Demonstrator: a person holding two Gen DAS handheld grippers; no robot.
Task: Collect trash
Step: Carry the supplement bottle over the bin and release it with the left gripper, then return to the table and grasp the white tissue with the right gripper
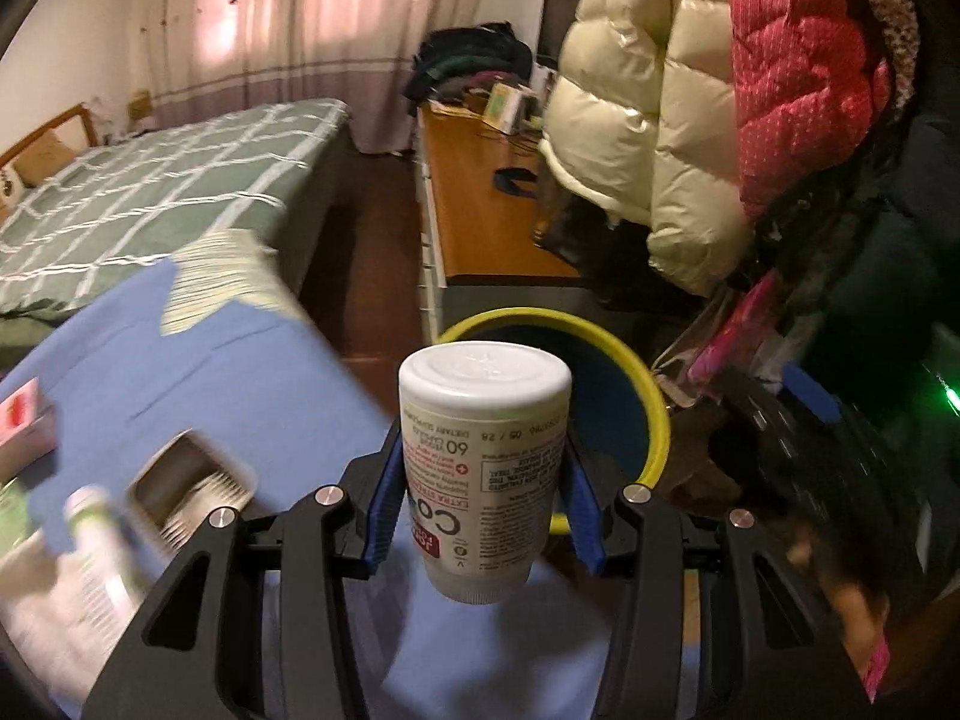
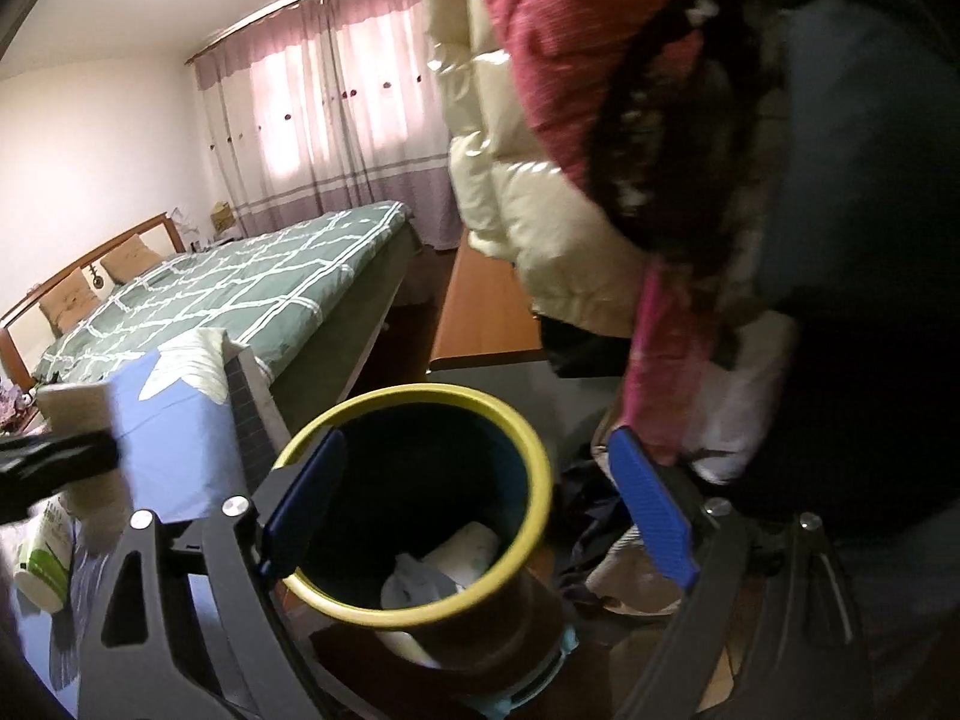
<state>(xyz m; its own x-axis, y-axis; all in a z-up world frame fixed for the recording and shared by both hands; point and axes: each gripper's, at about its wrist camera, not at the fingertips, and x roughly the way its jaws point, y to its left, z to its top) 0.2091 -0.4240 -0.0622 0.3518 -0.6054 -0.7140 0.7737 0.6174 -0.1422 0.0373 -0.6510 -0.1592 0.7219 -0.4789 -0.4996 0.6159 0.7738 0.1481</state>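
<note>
Behind my left gripper (image 1: 483,492) a green-checked bed (image 1: 150,198) fills the bedroom. It clamps an upside-down white supplement bottle (image 1: 485,456) reading "60" and "EXTRA", before the yellow-rimmed bin (image 2: 543,468). My right gripper (image 2: 474,504) gapes over the bin, which holds crumpled white paper (image 2: 444,564).

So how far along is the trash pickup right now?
Partly done: white crumpled trash already lies in the yellow-rimmed bin. In hand: the left gripper holds a white supplement bottle short of the bin, not yet dropped; the right gripper is open and holds nothing. Left: a green-labelled bottle and other items on the blue cloth.
</note>
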